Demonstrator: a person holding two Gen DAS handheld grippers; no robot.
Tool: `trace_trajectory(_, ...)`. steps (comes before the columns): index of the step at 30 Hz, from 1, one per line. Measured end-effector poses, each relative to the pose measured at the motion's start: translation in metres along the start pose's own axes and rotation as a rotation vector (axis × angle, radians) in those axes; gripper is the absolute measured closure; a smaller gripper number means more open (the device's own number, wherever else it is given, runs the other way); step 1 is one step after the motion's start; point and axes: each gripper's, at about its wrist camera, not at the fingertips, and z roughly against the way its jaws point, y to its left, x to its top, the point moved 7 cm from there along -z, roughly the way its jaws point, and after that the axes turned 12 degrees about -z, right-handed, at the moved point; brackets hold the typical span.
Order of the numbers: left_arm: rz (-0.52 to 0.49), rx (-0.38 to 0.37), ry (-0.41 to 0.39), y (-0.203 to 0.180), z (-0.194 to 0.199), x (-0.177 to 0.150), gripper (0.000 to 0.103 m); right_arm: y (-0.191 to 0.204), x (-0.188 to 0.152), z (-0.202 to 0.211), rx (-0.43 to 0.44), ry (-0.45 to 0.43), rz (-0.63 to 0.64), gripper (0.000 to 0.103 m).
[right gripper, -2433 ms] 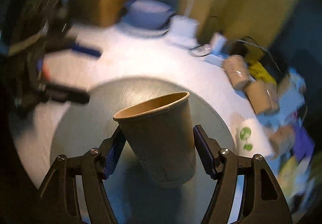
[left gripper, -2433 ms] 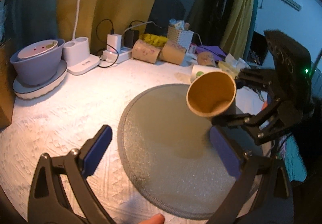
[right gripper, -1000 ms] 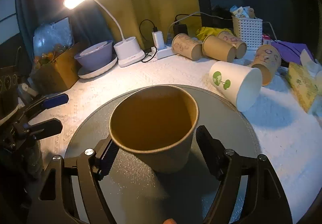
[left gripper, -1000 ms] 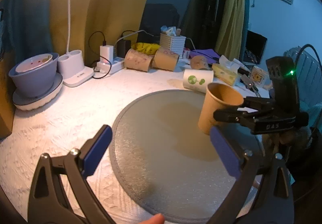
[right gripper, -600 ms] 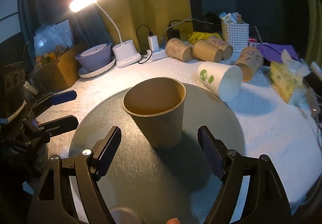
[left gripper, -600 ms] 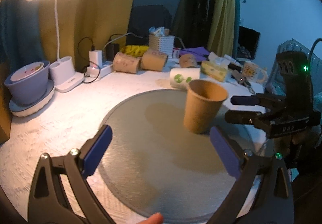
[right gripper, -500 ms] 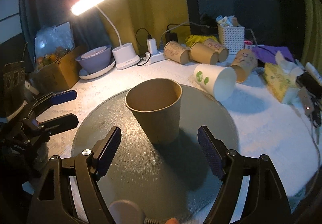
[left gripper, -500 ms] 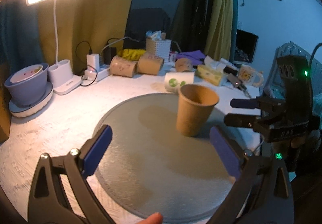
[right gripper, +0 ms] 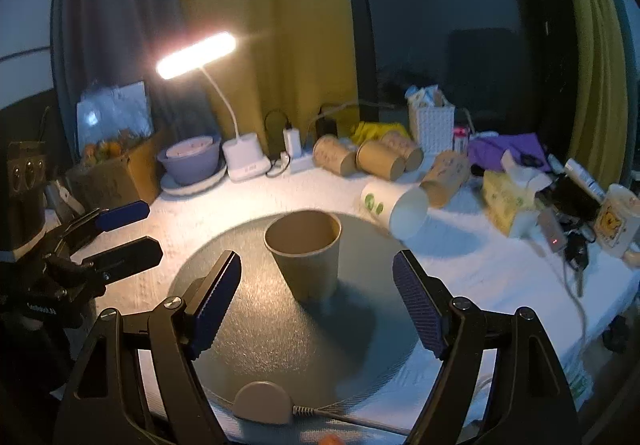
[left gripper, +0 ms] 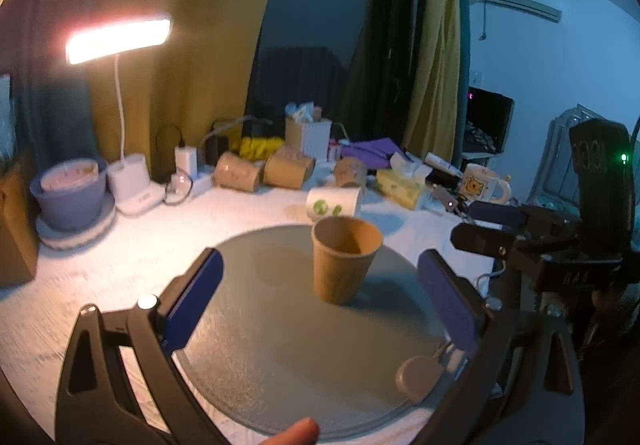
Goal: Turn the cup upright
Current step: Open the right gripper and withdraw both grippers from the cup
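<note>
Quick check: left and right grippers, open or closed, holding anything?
Left gripper: jaws open, holding nothing.
Right gripper: jaws open, empty; the brown paper cup stands upright beyond it.

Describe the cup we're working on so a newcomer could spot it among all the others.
Find the round grey mat on the white table. The plain brown paper cup stands alone on it, mouth up. Every other paper cup lies on its side off the mat, including the white one with green dots just behind.

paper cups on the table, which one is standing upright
The plain brown cup on the round grey mat, mouth up, between the open right gripper's fingers. The white leaf-print cup and the brown ones behind it lie on their sides.
</note>
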Motion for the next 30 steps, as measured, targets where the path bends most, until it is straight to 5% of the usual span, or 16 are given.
trace_trajectory(17,-0.078,0.094,-0.156,-0.037,0.049,0.057,0.004,0.005,0.035,0.074,-0.001,-0.179,0.022,0.022)
trace_trajectory(30,-0.109,0.161,-0.249,-0.041,0.081,0.075,0.004,0.014,0.044,0.096,-0.014,-0.229,0.053,0.021)
